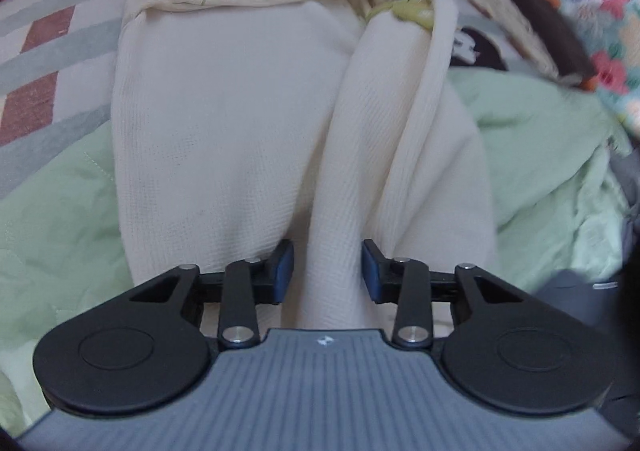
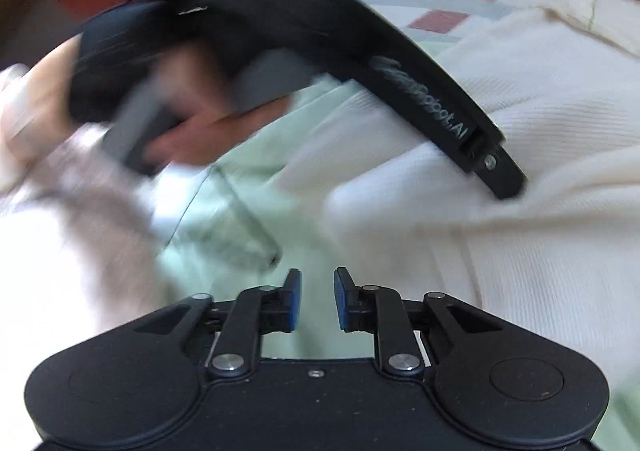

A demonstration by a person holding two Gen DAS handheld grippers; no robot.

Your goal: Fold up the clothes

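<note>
We have the cream garment point(image 1: 224, 123) spread lengthwise on the bed point(image 1: 52, 63), its far end with a folded cuff or hem up near the headboard side and its near end under our tools. It is a soft waffle-knit, matte and thick, and it drapes in rounded ridges, not sharp creases. One long tube of it, probably a sleeve or leg, runs down the middle and passes between the fingers point(image 1: 285, 271) of our left gripper point(image 1: 328, 271). The blue pads sit on either side of that roll and appear to pinch it lightly, so we judge the left to be grasping the fabric, likely to carry this edge over for a fold.

Our right gripper point(image 2: 318, 299) stands with its fingers point(image 2: 294, 301) parted and nothing between them; only pale green cloth point(image 2: 240, 187) shows in the gap. In the right wrist view the left tool's black body point(image 2: 360, 63) crosses above, blurred, with a hand point(image 2: 188, 119) wrapped round its grip.

Under the garment lies a wrinkled, thin mint-green sheet point(image 1: 552, 155), over a checked bedcover of red, grey and white squares. A floral quilt point(image 1: 592, 11) sits at the far right.
</note>
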